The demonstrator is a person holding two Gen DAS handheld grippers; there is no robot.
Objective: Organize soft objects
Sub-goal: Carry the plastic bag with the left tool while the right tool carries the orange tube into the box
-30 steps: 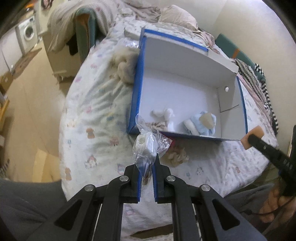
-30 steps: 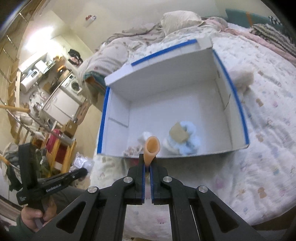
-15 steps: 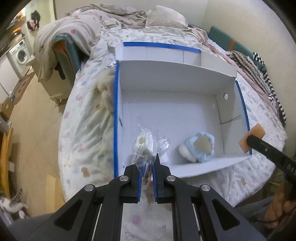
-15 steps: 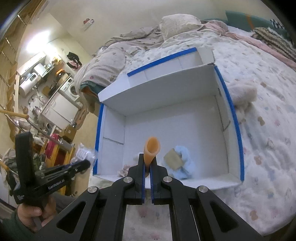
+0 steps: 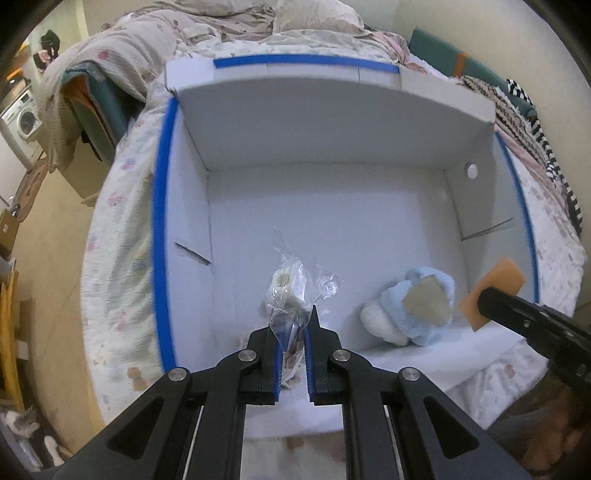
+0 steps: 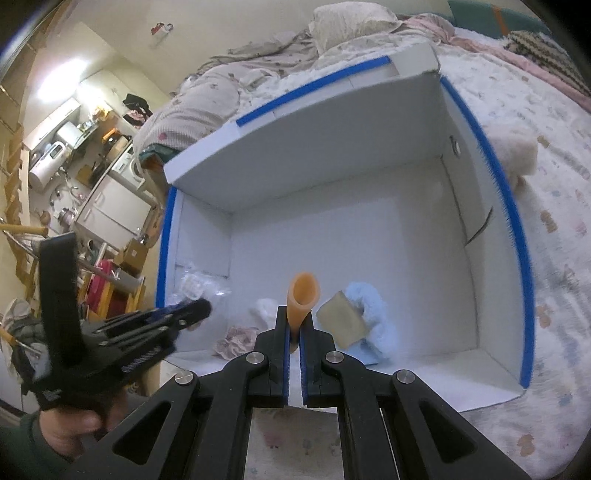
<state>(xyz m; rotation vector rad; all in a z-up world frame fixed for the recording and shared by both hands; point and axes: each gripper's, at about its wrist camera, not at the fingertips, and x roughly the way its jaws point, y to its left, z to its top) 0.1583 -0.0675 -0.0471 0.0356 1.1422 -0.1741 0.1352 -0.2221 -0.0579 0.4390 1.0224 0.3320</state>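
Observation:
A white box with blue-taped rims [image 5: 162,206] [image 6: 513,229] lies open on the bed. My left gripper [image 5: 293,325] is shut on a clear plastic bag holding a white soft item [image 5: 291,291] and holds it over the box's near left part; it also shows in the right wrist view [image 6: 194,290]. My right gripper [image 6: 294,325] is shut on an orange sponge [image 6: 303,299] over the box's near edge; the sponge shows in the left wrist view [image 5: 493,288]. In the box lie a light blue plush [image 5: 413,310] [image 6: 365,314] and a small pink-white soft item [image 6: 236,339].
A cream fluffy item [image 6: 513,155] lies on the bedspread right of the box. Pillows and a rumpled blanket [image 5: 288,22] are at the bed's head. The floor, a washing machine [image 5: 22,118] and kitchen clutter [image 6: 74,155] are to the left.
Both grippers have moved forward over the box with their loads. The box now fills both views, and the bag and sponge hang above its inside.

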